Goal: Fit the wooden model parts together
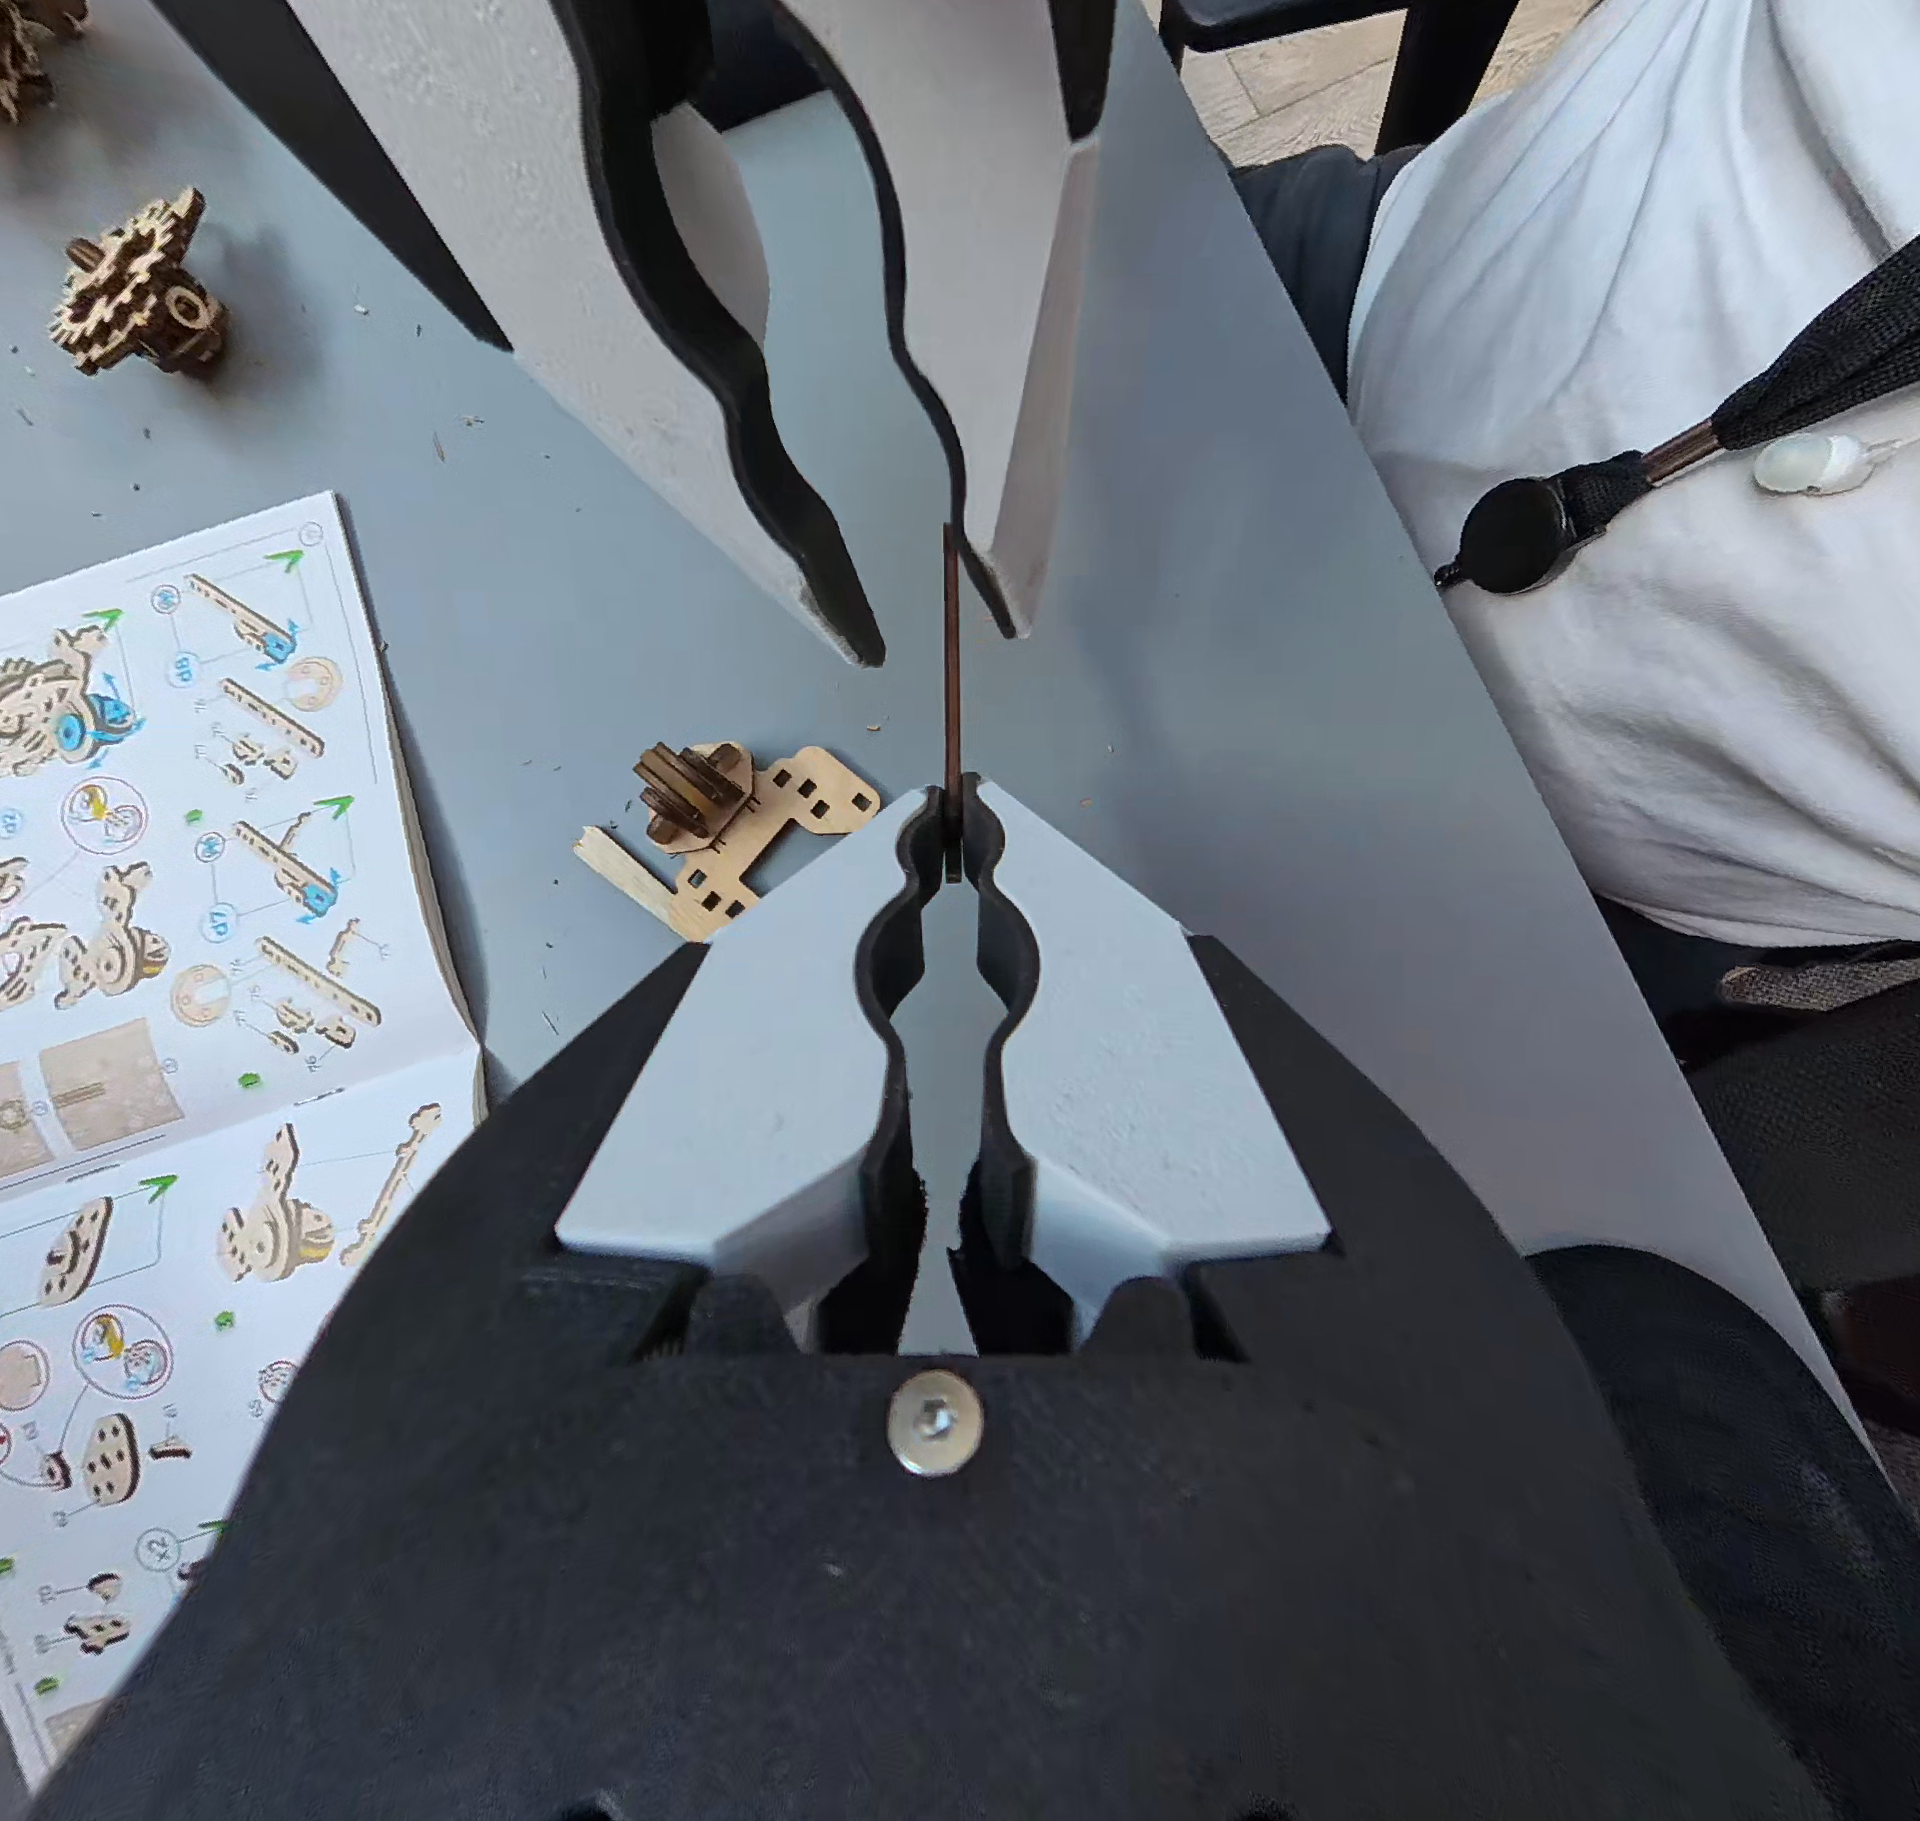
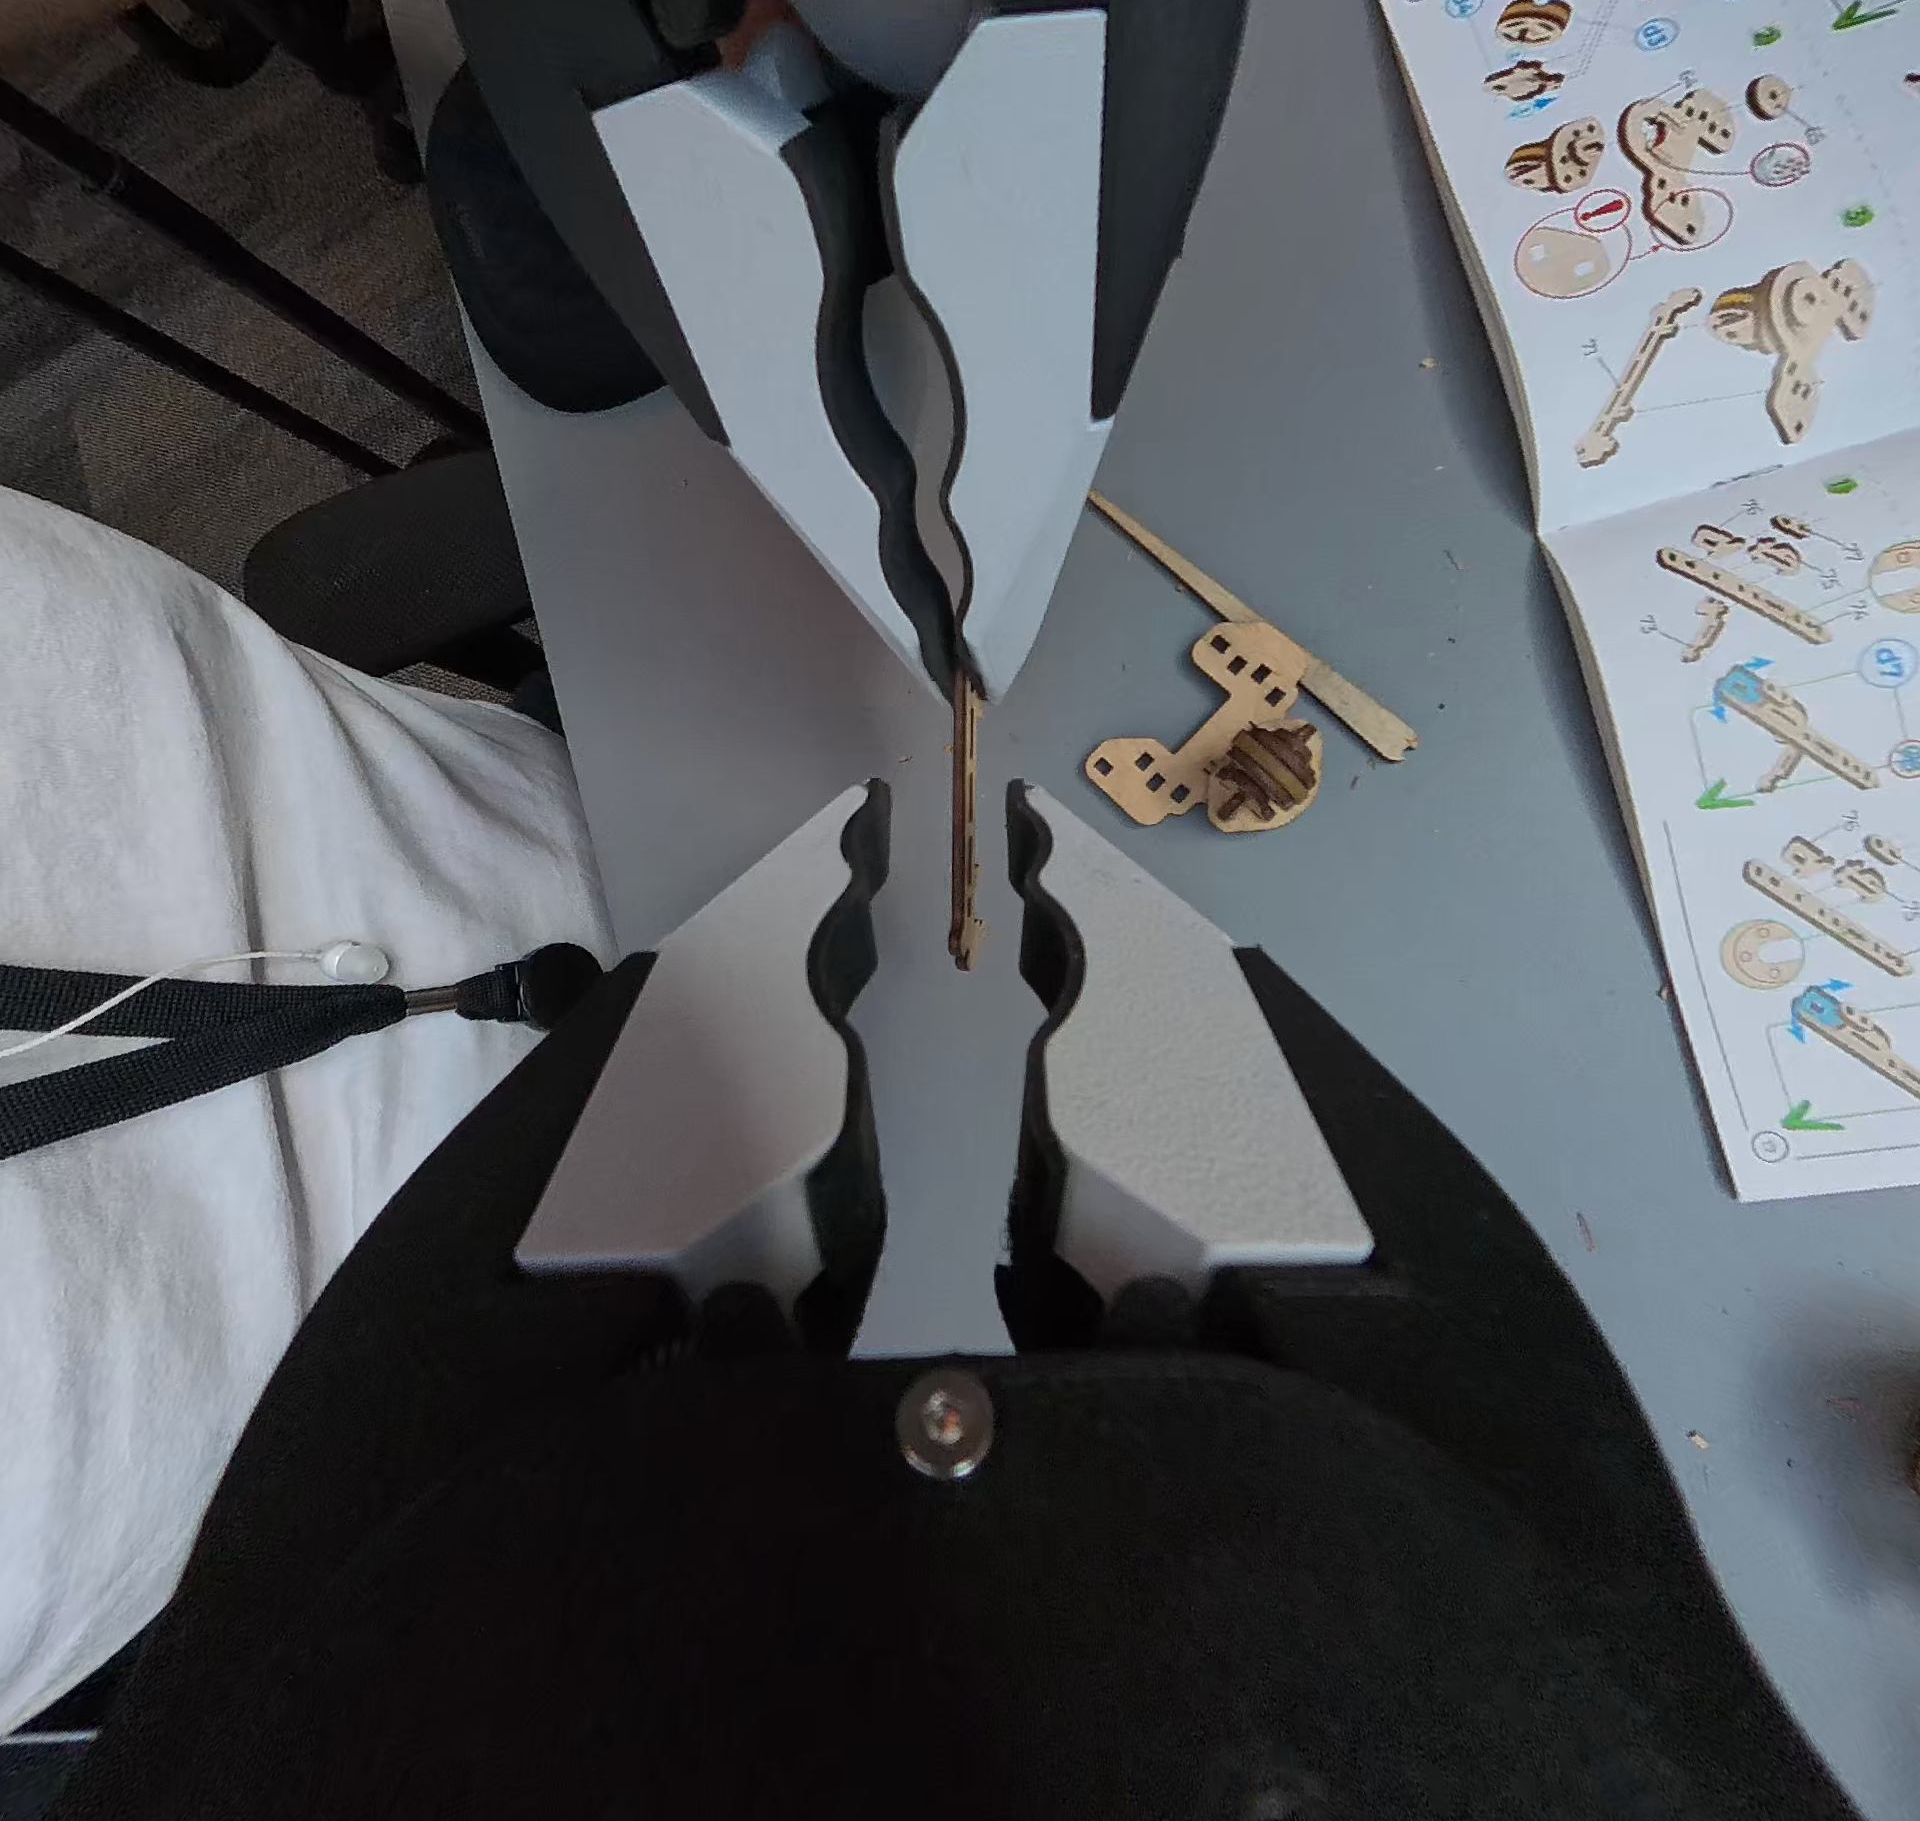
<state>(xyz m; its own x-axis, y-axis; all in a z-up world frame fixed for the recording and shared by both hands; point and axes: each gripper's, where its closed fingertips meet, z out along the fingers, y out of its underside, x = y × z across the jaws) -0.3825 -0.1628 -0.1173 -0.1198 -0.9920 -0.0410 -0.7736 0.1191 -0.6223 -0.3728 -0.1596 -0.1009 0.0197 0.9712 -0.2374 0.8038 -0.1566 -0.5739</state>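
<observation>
Left wrist view: left hand-held gripper (image 1: 953, 815) clamped on thin wooden strip (image 1: 952, 670), held above grey desk (image 1: 623, 566). Right hand-held gripper (image 2: 948, 795) spread wide, strip's free end between its fingers, untouched. Flat slotted plate with knob (image 2: 1205, 743) on desk beside instruction booklet (image 2: 1704, 483).

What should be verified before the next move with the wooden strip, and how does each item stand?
1. Left gripper shut on the wooden strip: ok.
2. Right gripper open: ok.
3. Strip's free end between the right jaws: ok.
4. Right jaws gripping the strip: not ok, gaps on both sides.
5. Slotted plate lying free on the table: ok.
6. Strip's fit to the plate's slots: cannot tell.
</observation>
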